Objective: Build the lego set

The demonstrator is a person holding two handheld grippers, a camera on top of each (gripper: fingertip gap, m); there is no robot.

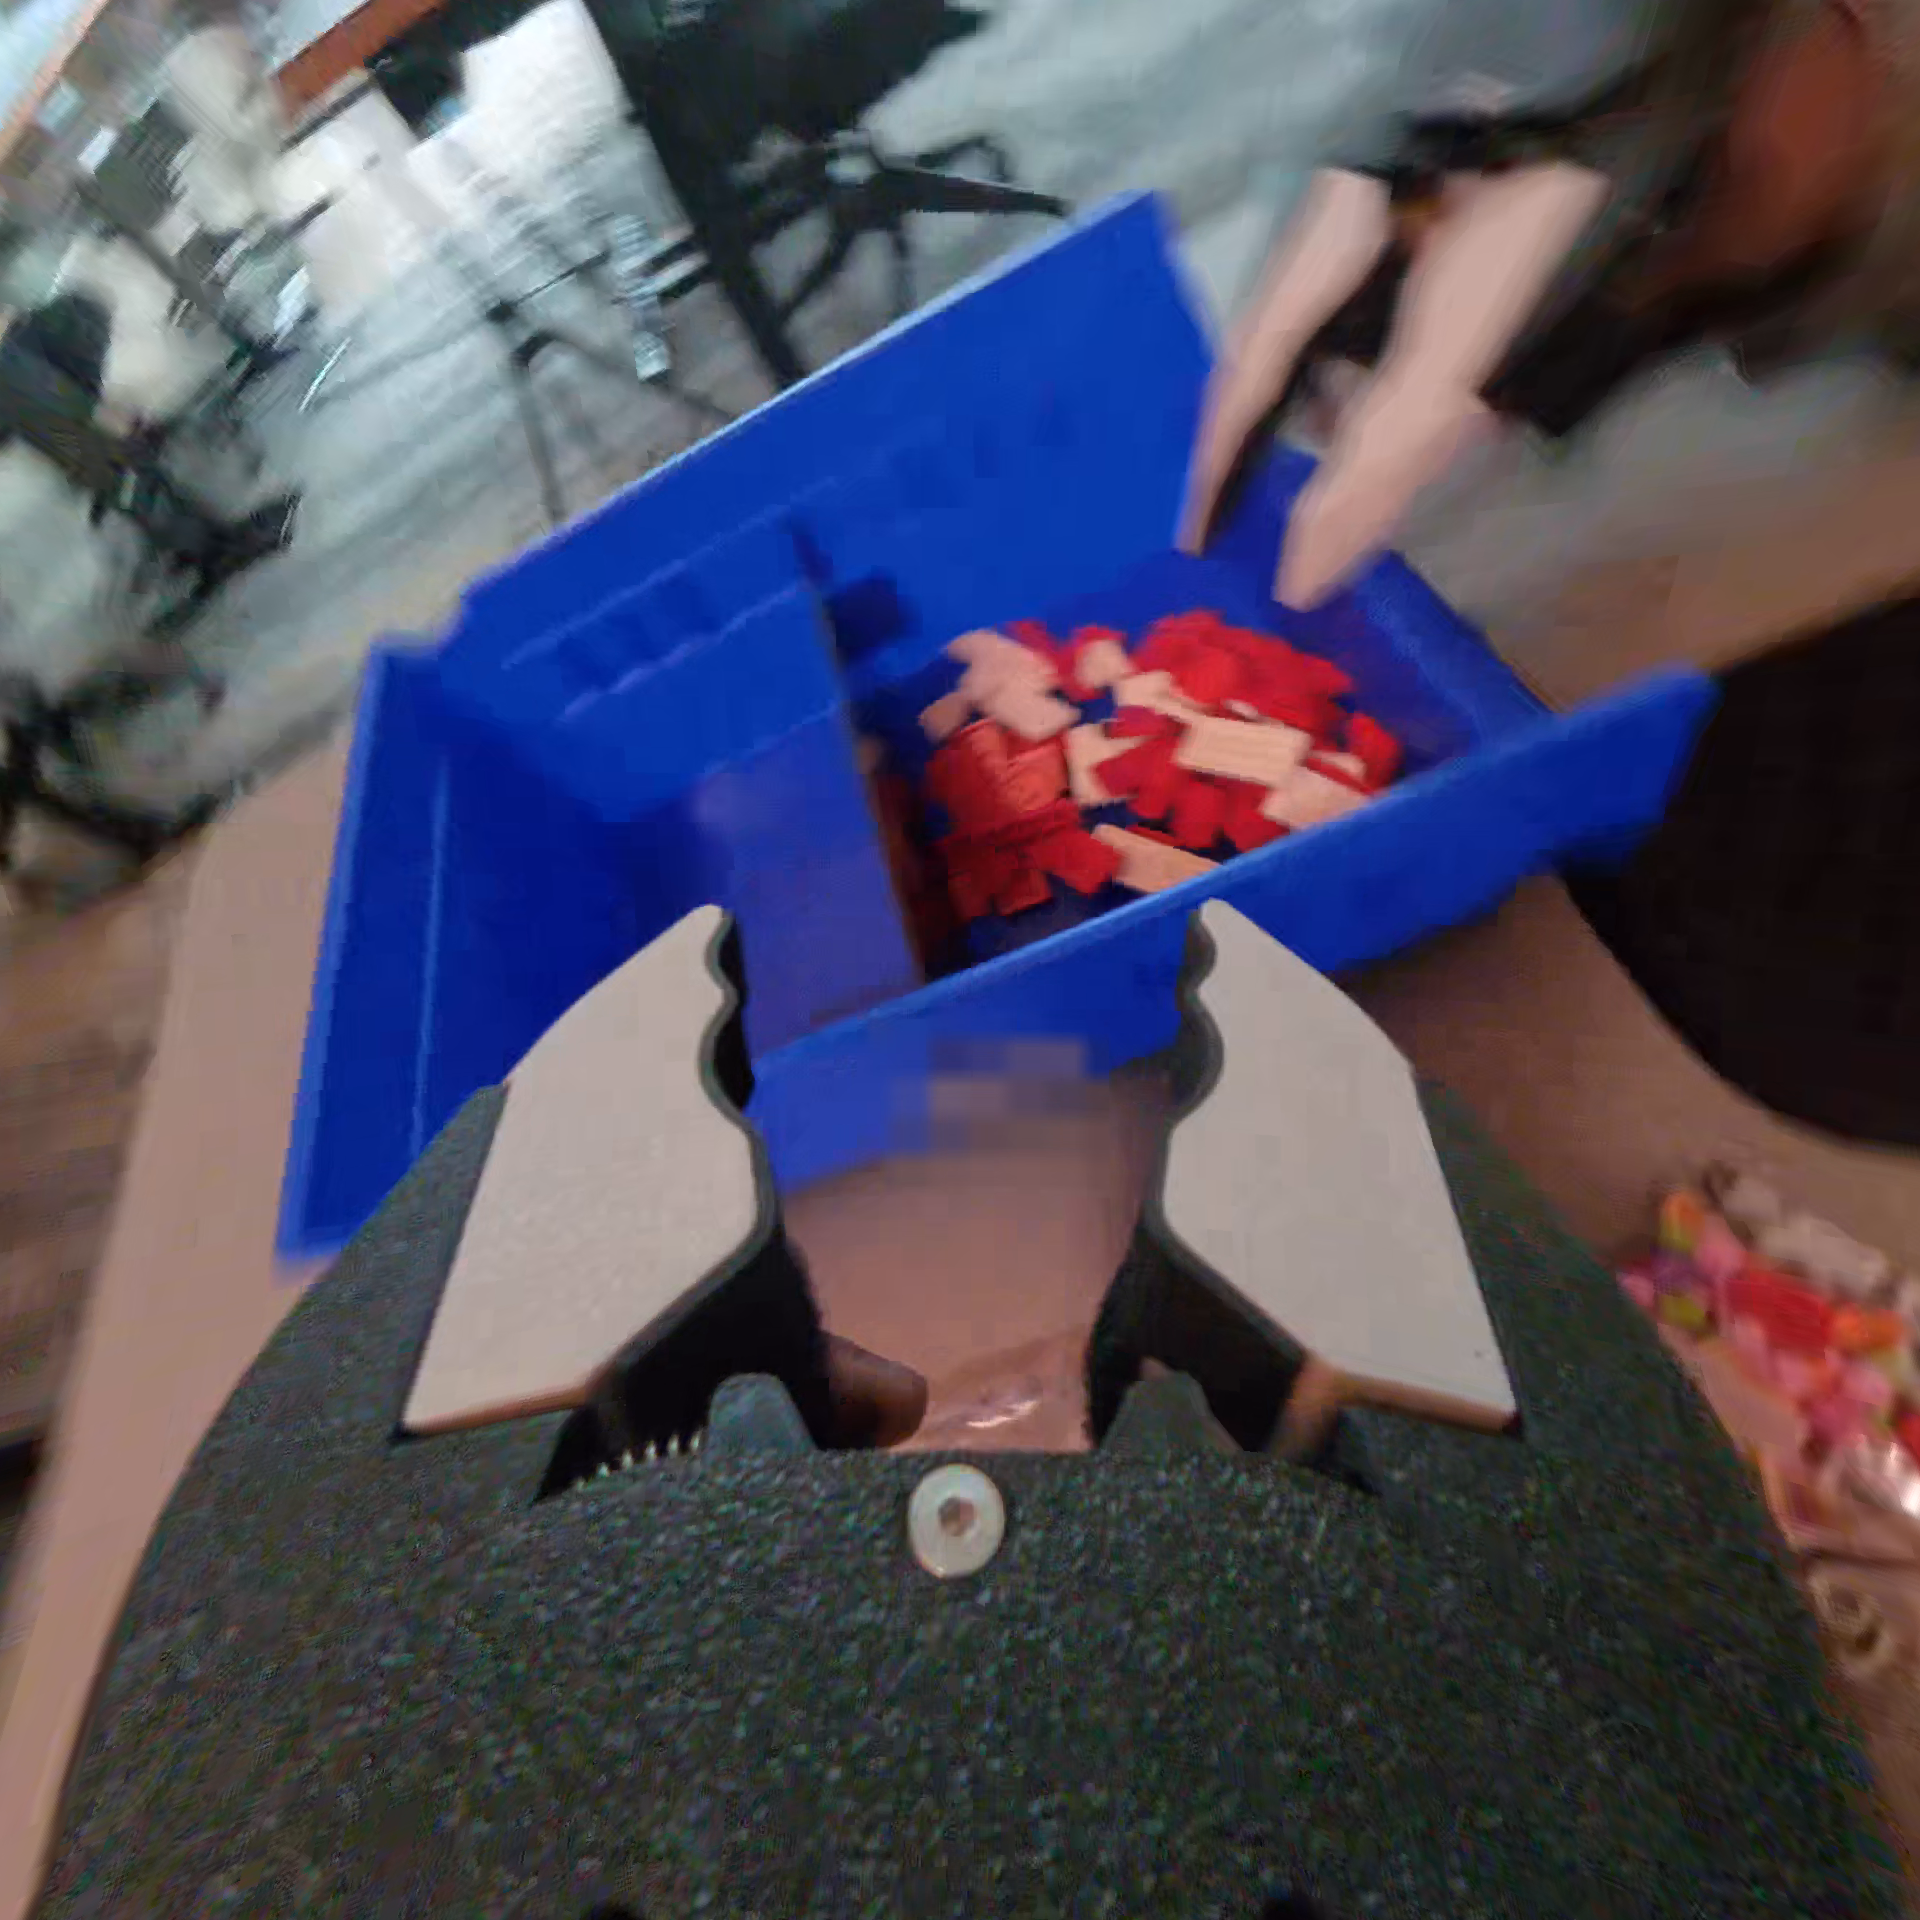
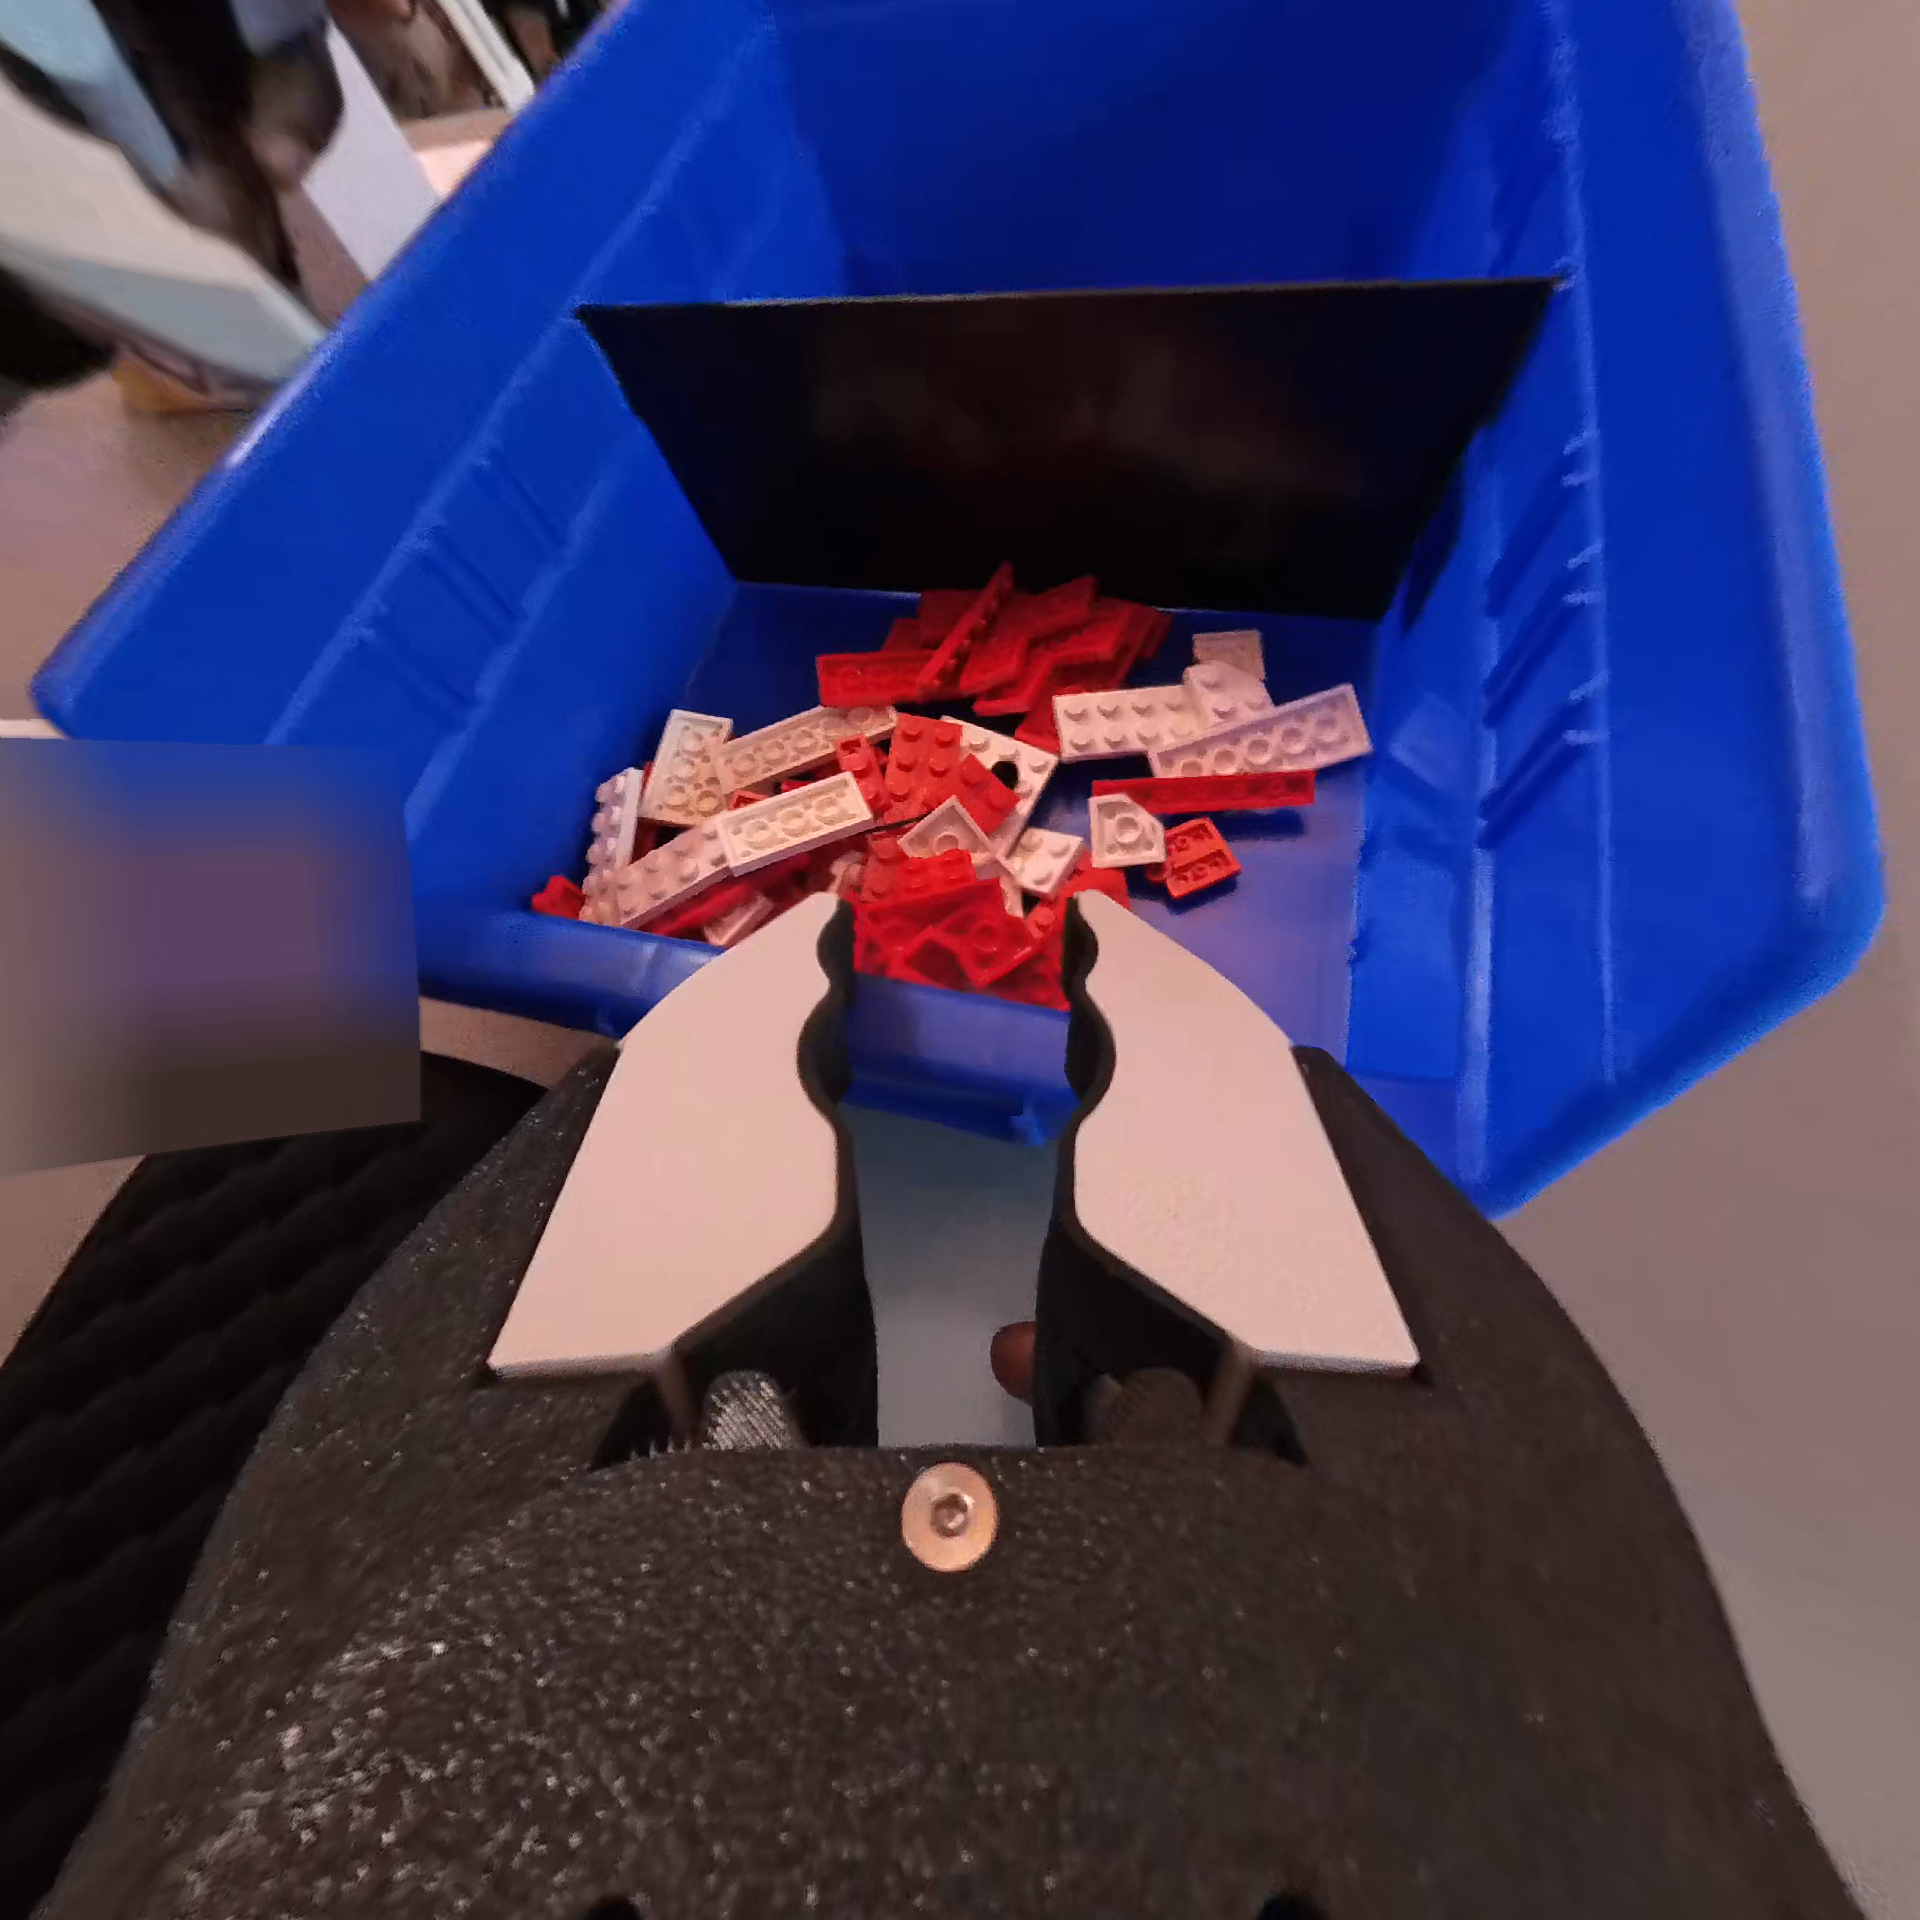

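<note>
Bricks [image 2: 935, 810], red and white, heap in the bin's [image 2: 499, 644] near compartment, straight ahead of the right gripper [image 2: 961, 925], half open and empty at the rim. Left gripper [image 1: 961, 935], wide open and empty, sits farther back.

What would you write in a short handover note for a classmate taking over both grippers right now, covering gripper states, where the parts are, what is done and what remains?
Left gripper: open, empty, hovering before the blue bin; its view is blurred.
Right gripper: open, empty, tips just over the bin's near rim, above the bricks.
Parts: loose red and white Lego plates piled in the bin's compartment in front of the dark divider. A bag of mixed coloured pieces lies on the table to the left gripper's right.
Done: nothing assembled in view; no piece picked.
Left: pick a plate from the pile, probably with the right gripper, then start building.
</note>
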